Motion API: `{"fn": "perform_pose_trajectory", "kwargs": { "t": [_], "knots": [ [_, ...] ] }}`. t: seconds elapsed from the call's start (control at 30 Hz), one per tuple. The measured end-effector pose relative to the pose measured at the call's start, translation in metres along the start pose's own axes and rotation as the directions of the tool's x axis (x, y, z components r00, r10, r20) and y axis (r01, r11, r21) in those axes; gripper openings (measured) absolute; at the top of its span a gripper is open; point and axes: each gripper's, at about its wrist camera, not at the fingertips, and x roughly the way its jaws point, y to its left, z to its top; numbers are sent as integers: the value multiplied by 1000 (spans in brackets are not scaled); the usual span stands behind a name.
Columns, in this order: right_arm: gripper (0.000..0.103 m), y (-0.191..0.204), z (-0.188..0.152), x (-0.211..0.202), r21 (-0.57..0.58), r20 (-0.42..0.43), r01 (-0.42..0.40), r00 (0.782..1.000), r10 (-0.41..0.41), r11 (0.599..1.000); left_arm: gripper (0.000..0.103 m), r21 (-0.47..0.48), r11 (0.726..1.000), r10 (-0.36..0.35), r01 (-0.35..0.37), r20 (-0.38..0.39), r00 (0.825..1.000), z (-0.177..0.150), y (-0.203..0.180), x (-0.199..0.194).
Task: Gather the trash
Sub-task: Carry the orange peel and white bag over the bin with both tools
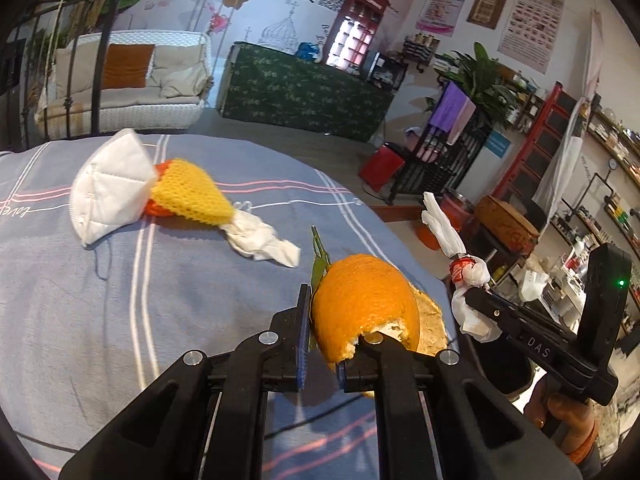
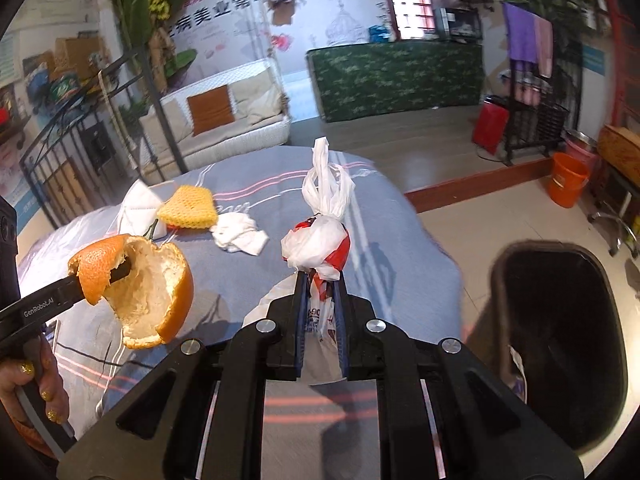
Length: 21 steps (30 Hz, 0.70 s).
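My left gripper [image 1: 340, 316] is shut on a large curl of orange peel [image 1: 360, 300] with a green leaf, held above the blue-grey striped cloth [image 1: 120, 320]. My right gripper [image 2: 320, 278] is shut on a knotted white plastic bag with red print [image 2: 316, 240]. Each wrist view shows the other gripper: the right gripper [image 1: 470, 294] with the bag [image 1: 468, 276], and the left gripper [image 2: 126, 266] with the peel [image 2: 148, 292]. On the cloth lie a white face mask [image 1: 108, 188], a yellow foam net [image 1: 192, 192] over something orange, and a crumpled tissue [image 1: 264, 240].
A dark, open-topped bin [image 2: 560, 340] stands on the floor to the right of the cloth-covered surface. Farther off are an orange bucket [image 2: 568, 184], a red bag [image 2: 490, 128], a black metal rack [image 2: 536, 112], a green-draped counter [image 2: 400, 76] and a white wicker sofa [image 2: 224, 120].
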Motion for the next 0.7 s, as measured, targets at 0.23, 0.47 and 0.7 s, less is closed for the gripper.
{"fn": "perform_pose_trajectory", "kwargs": {
  "t": [0.23,0.47,0.7],
  "knots": [
    [13,-51,-22,-33,94,24,95,995,-98,991,11,18,997,-72,72,-6,997,-5,-33,11],
    [13,-108,-42,-50,165,0,230,973,-233,959,11,79,987,-134,136,-32,990,-15,-71,25],
    [13,-157,-62,-43,234,-63,314,949,-308,920,11,149,969,-189,198,-73,979,-25,-110,40]
  ]
}}
